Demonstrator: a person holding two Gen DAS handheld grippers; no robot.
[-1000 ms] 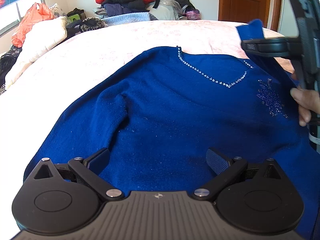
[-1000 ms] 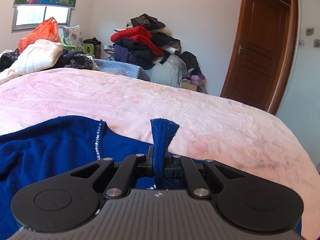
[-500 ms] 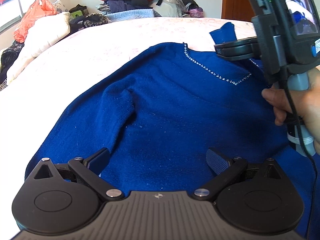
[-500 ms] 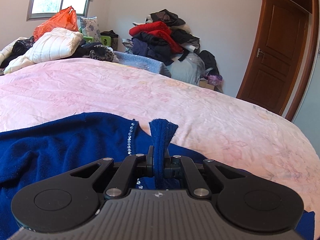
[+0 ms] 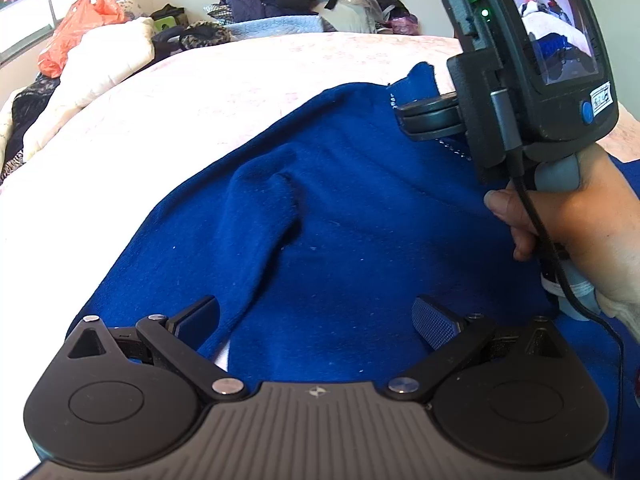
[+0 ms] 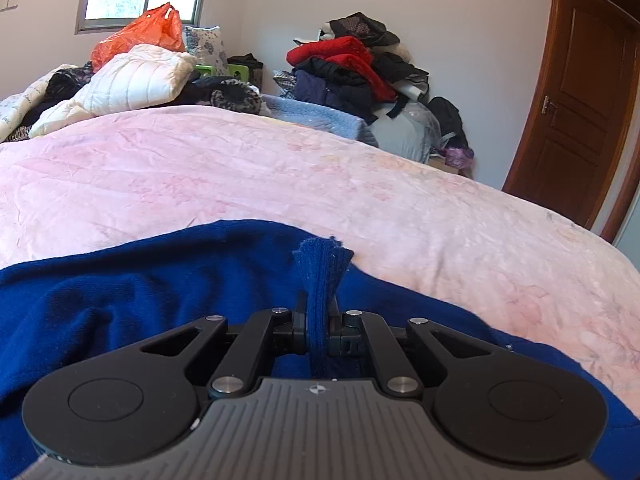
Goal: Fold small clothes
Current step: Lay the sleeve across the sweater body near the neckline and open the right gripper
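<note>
We find the blue sweater point(image 5: 352, 216) lying spread on the pink bedspread point(image 6: 248, 172), its body flat and one sleeve folded inward along the left side. The right gripper point(image 6: 319, 320) is clamped on a narrow tuft of the ribbed cuff point(image 6: 322, 264), which stands up between its closed jaws; in the left wrist view the person's hand point(image 5: 576, 220) carries that tool above the neckline area. The left gripper point(image 5: 316, 320) hangs over the lower part of the garment with its jaws spread wide and nothing between them. We judge the knit to be soft, limp and fairly light, with a fuzzy surface that should grip well against the pads and not slide. It will drape and sag from any single hold, so a carried edge needs support or a low path. The ribbed cuff and hem are the firmest places to take hold; the beaded neckline trim point(image 5: 452, 145) is best avoided as possibly fragile.
</note>
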